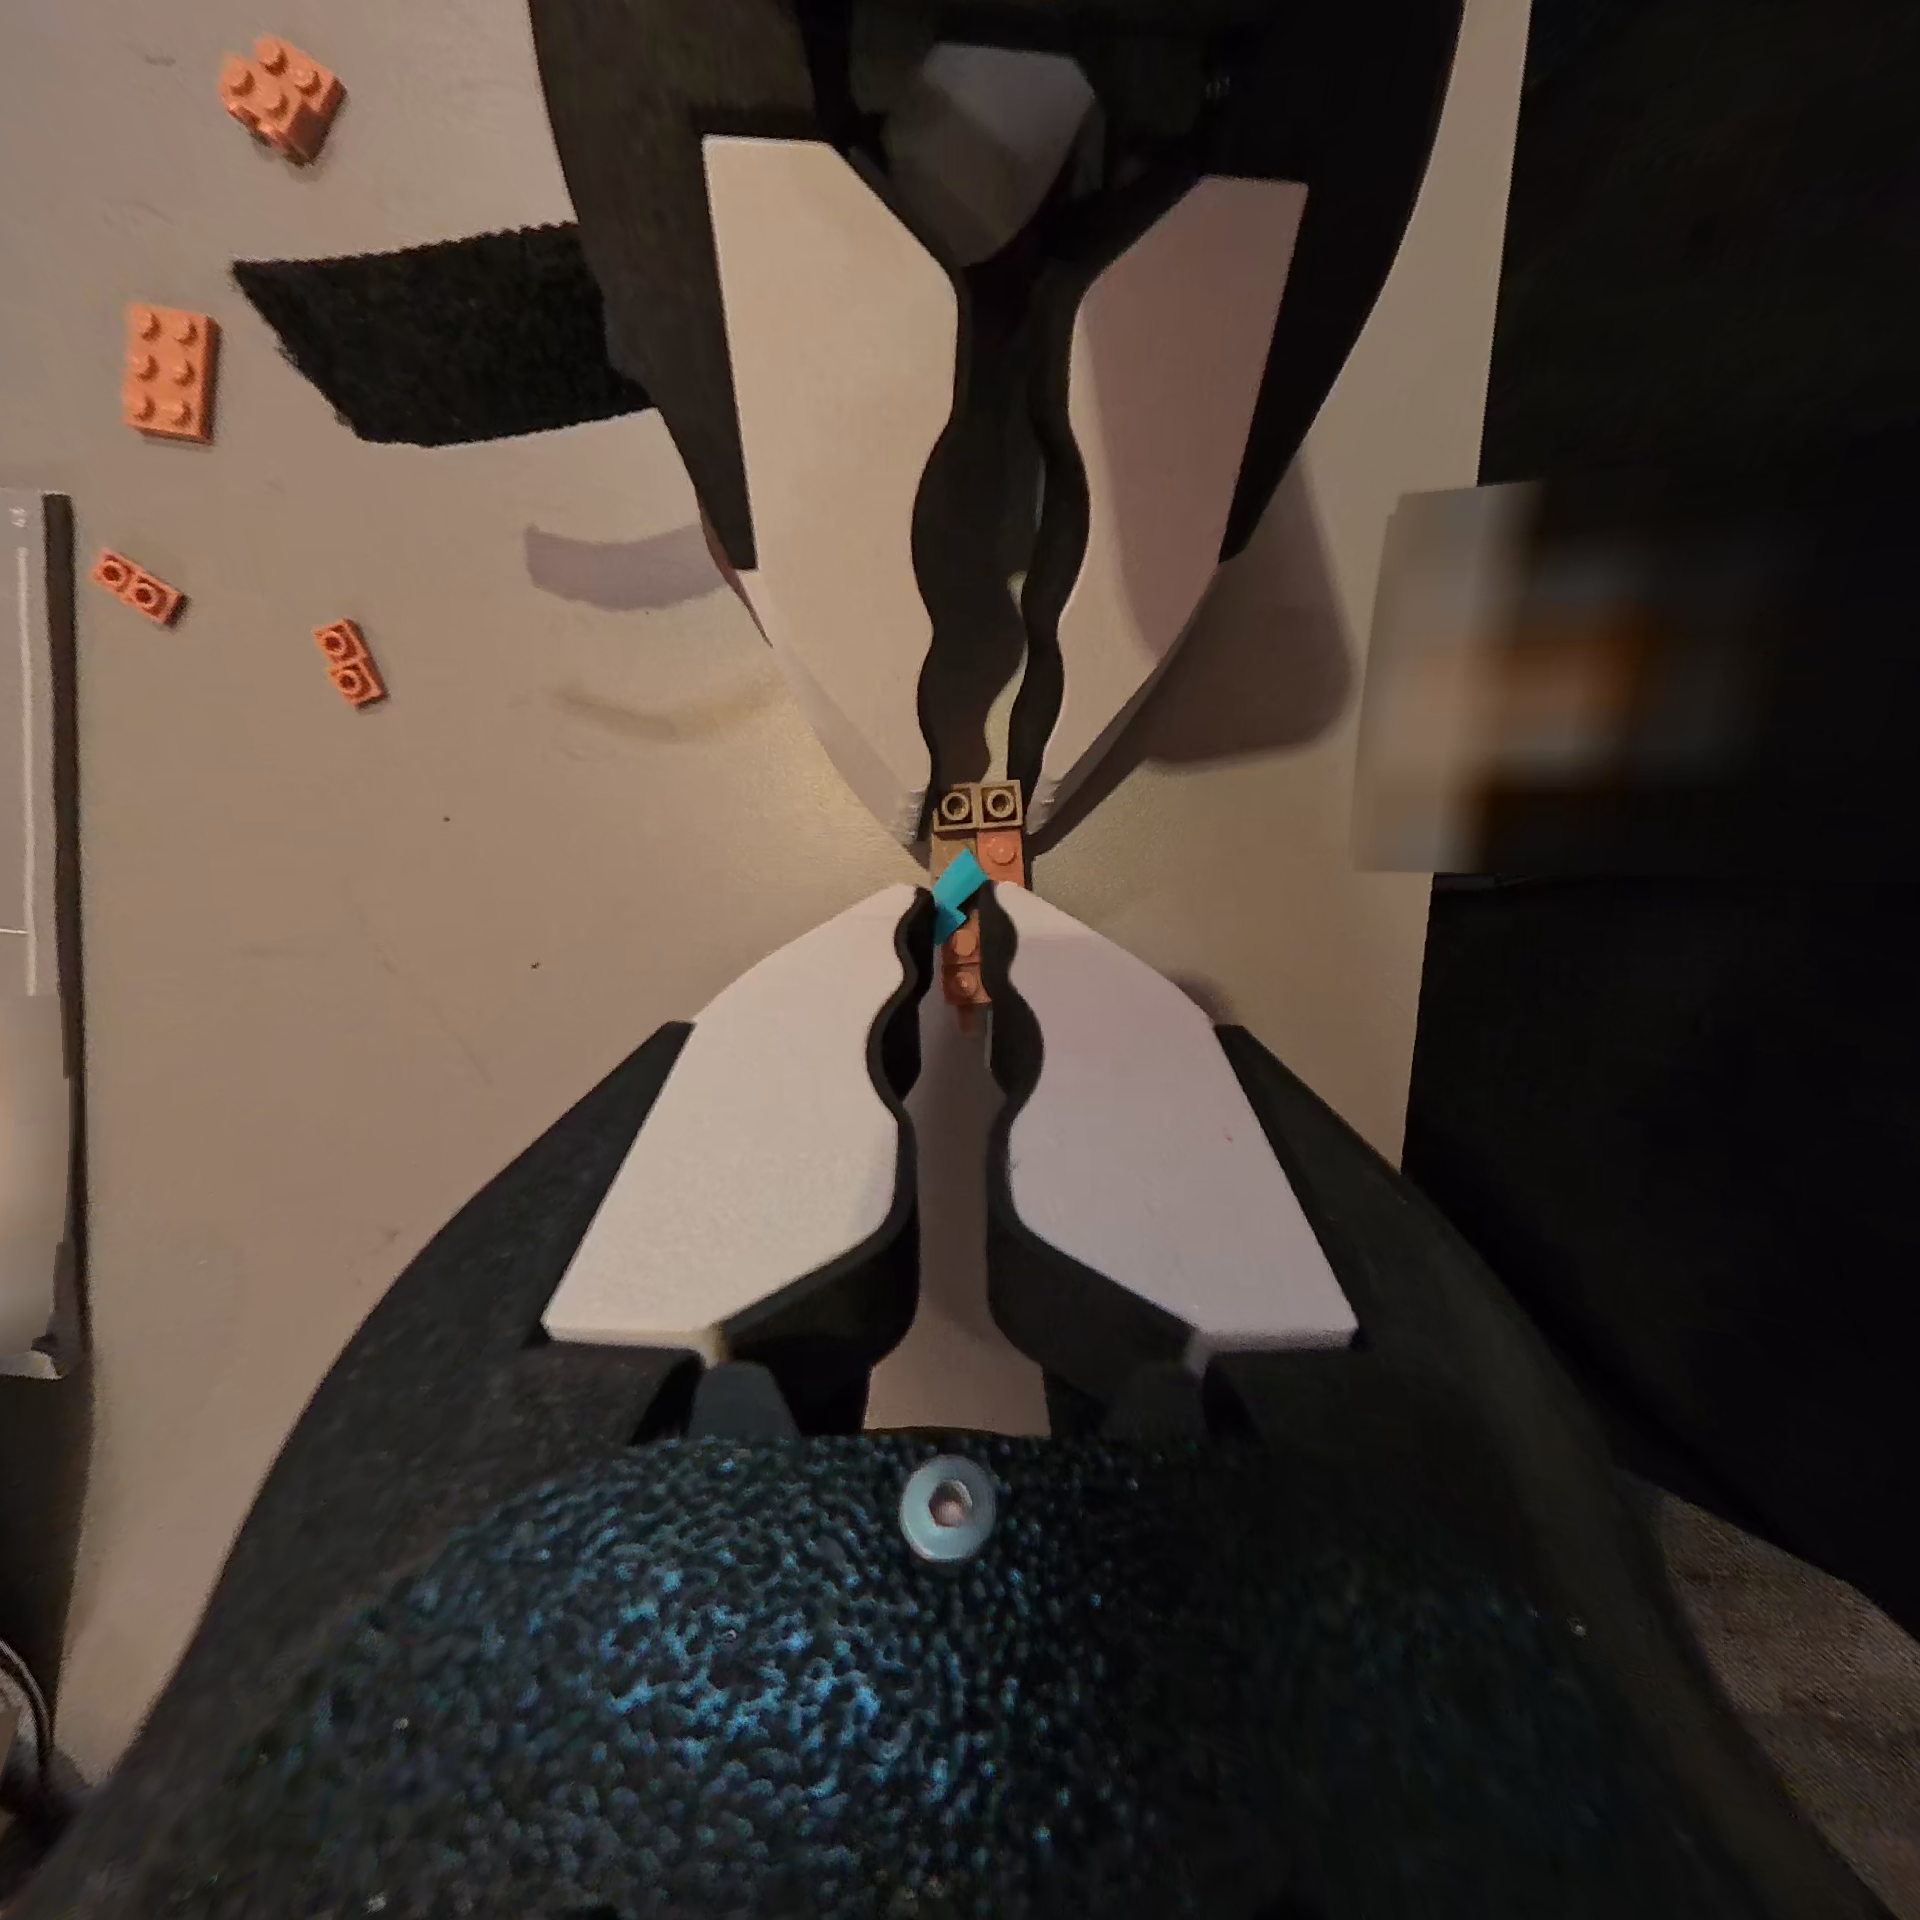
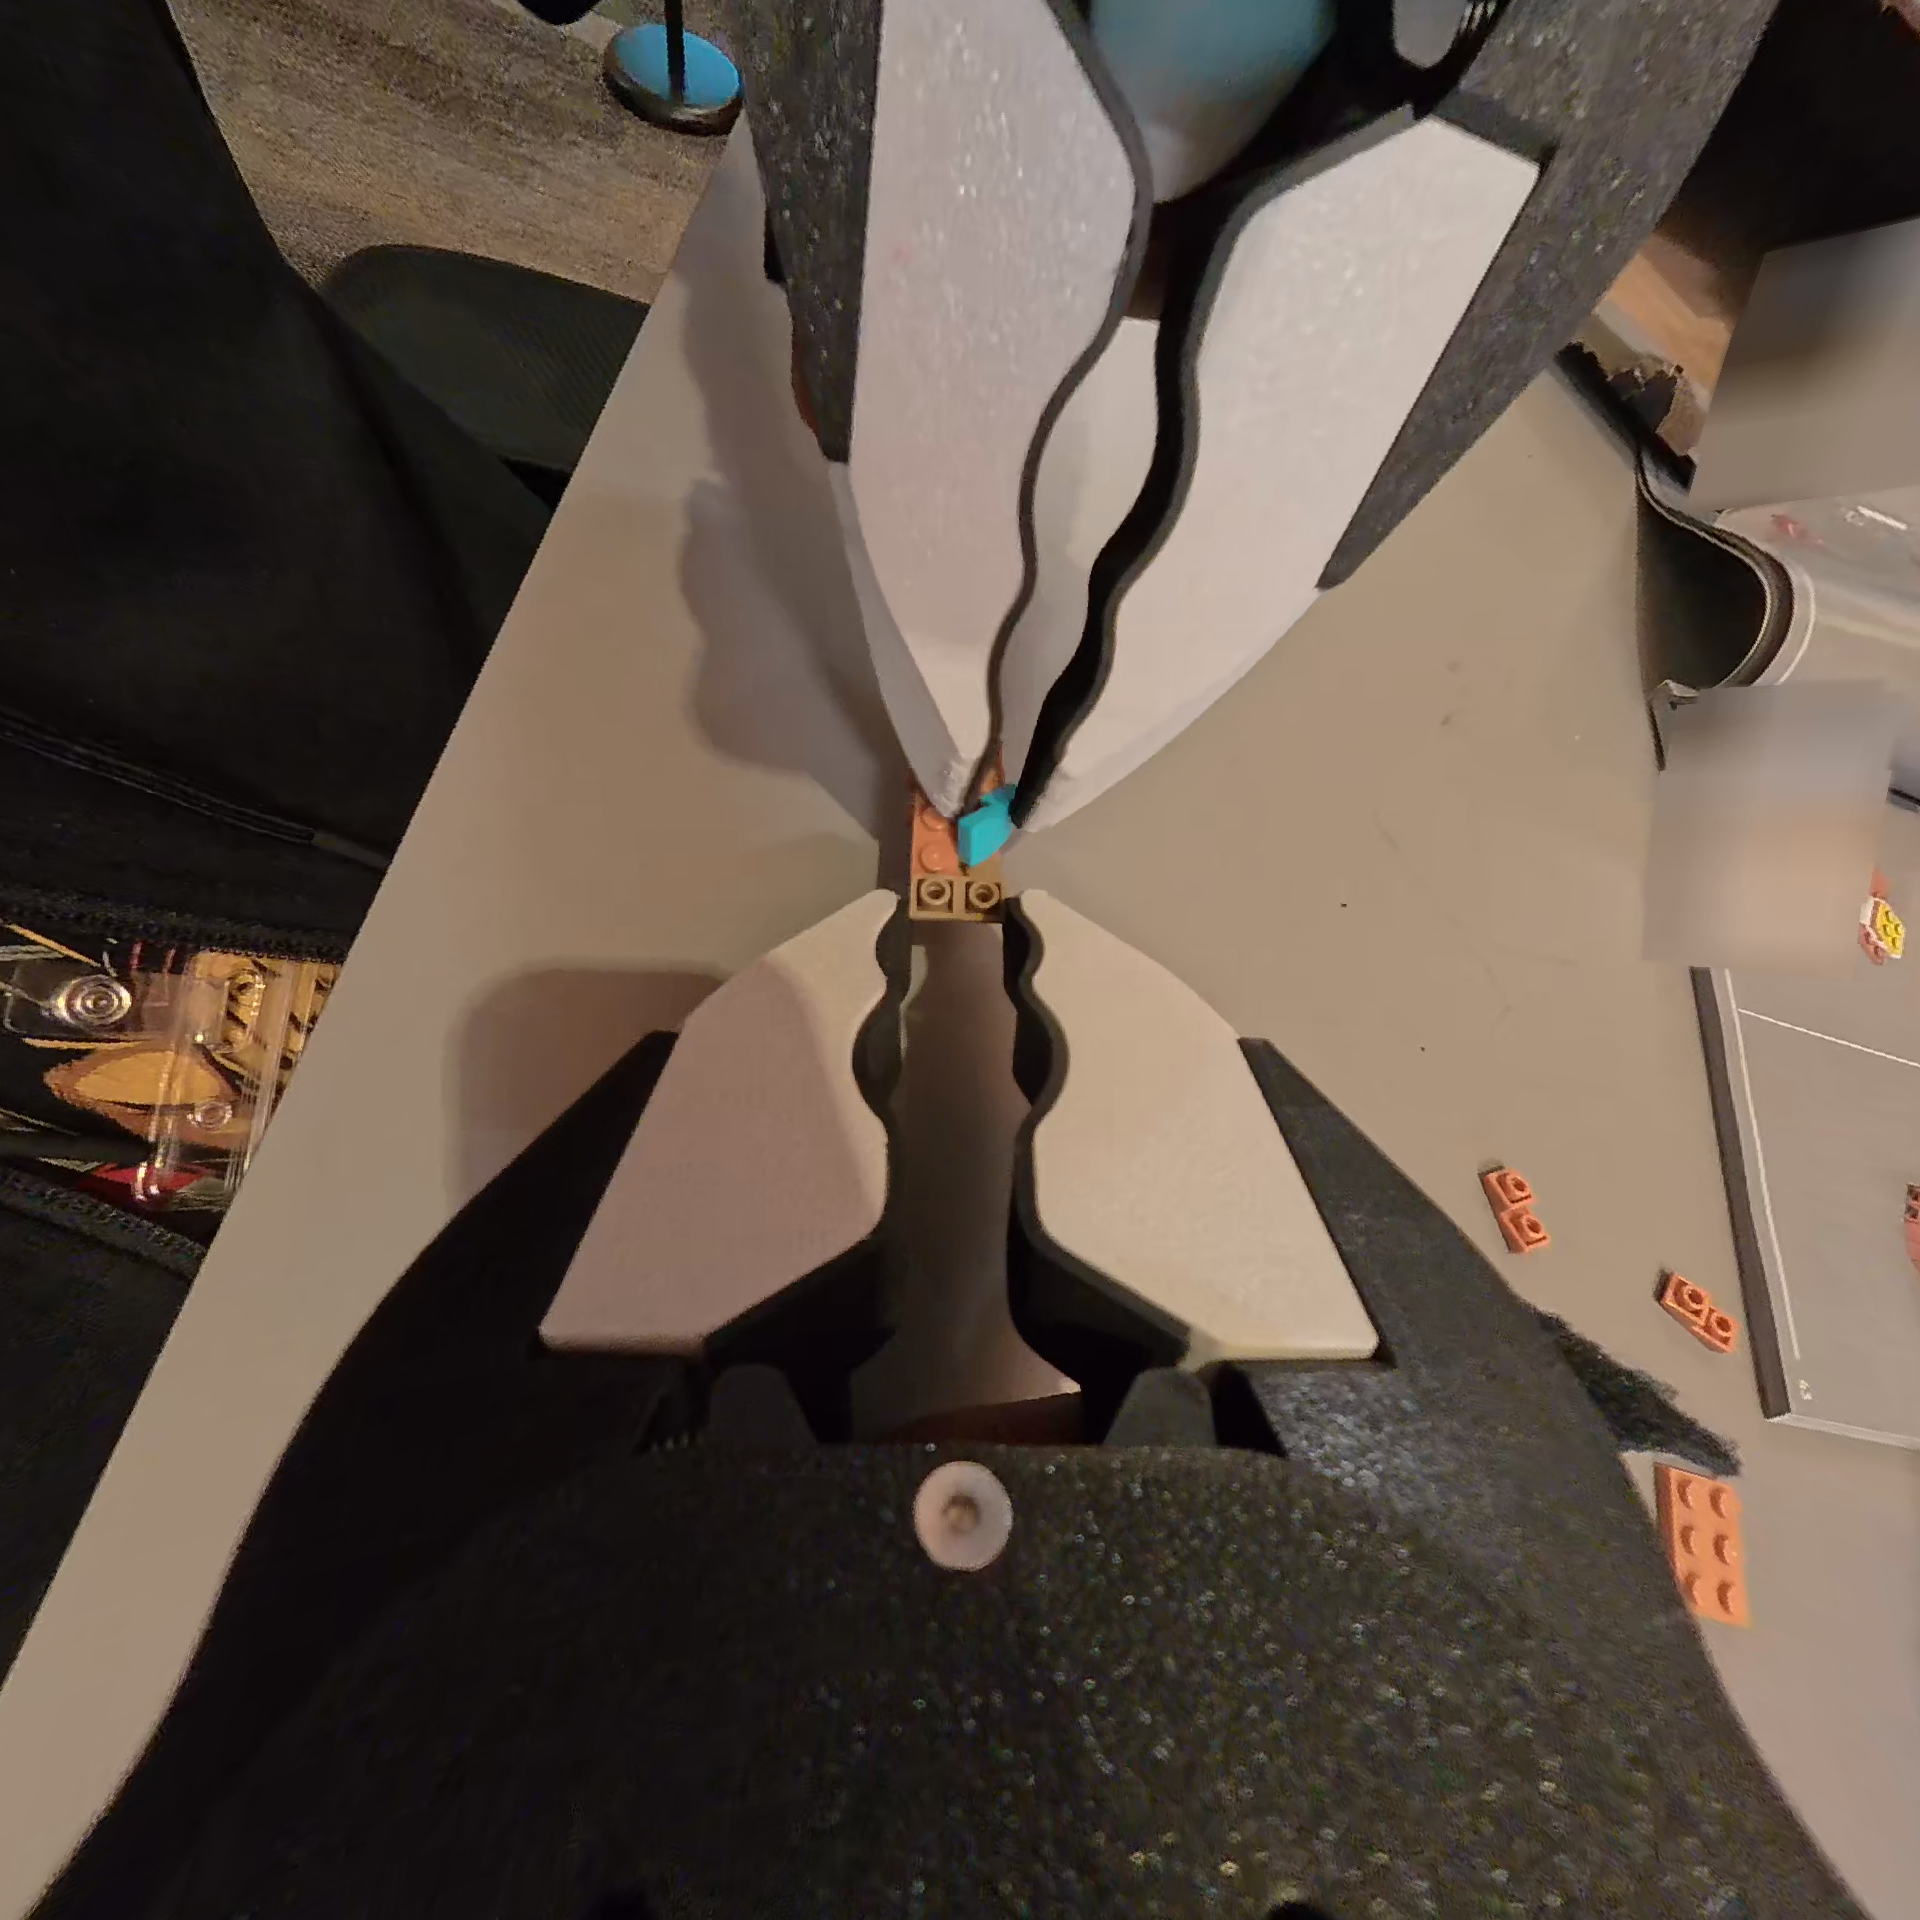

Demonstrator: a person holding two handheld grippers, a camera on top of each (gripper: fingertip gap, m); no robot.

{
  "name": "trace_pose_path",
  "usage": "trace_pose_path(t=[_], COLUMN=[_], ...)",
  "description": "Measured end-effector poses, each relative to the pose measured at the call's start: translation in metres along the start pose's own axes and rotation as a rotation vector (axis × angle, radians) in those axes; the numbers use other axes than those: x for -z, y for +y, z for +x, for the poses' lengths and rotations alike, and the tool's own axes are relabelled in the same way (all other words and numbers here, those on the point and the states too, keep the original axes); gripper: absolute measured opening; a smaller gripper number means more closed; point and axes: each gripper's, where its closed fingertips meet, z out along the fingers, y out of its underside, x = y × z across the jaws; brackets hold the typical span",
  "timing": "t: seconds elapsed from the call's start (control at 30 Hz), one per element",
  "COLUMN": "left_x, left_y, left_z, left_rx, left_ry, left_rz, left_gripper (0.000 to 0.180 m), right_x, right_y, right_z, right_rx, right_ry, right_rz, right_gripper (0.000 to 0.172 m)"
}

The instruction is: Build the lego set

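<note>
My two grippers meet tip to tip over the pale table (image 1: 416, 935). My right gripper (image 2: 954, 920) is shut on the near end of a small brick assembly (image 2: 956, 896), a tan two-stud-wide plate with an orange plate (image 2: 932, 842) on top. In the left wrist view this gripper (image 1: 977, 816) comes in from the top and holds the tan end (image 1: 979, 805). My left gripper (image 1: 954, 902) is shut on a small teal piece (image 1: 956, 891), which sits tilted against the top of the assembly. The teal piece also shows in the right wrist view (image 2: 985, 826), at the left gripper's tips (image 2: 987, 800).
Loose orange bricks lie on the table: a thick one (image 1: 281, 99), a flat six-stud plate (image 1: 171, 372) and two small plates (image 1: 138, 587) (image 1: 350, 662). A black felt patch (image 1: 436, 332) and a grey board (image 2: 1829, 1195) are nearby. The table edge runs beside a person's dark clothing (image 2: 156, 520). Left and right tips are no more than a few centimetres apart.
</note>
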Motion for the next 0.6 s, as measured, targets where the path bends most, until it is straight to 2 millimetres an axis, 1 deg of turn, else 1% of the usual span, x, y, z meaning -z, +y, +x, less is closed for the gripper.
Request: trace_pose_path(t=[0.37,0.6], left_x=[0.0063,0.0075], left_y=[-0.0008,0.0013], left_z=[0.0061,0.0075], left_rx=[0.037,0.053], left_ry=[0.045,0.021], left_rz=[0.048,0.076], left_gripper=[0.010,0.010], right_x=[0.0007,0.0005], right_y=[-0.0007,-0.0007], right_z=[0.0011,0.0009], right_rx=[-0.003,0.001], right_ry=[0.006,0.008], right_rz=[0.005,0.004], right_gripper=[0.016,0.016])
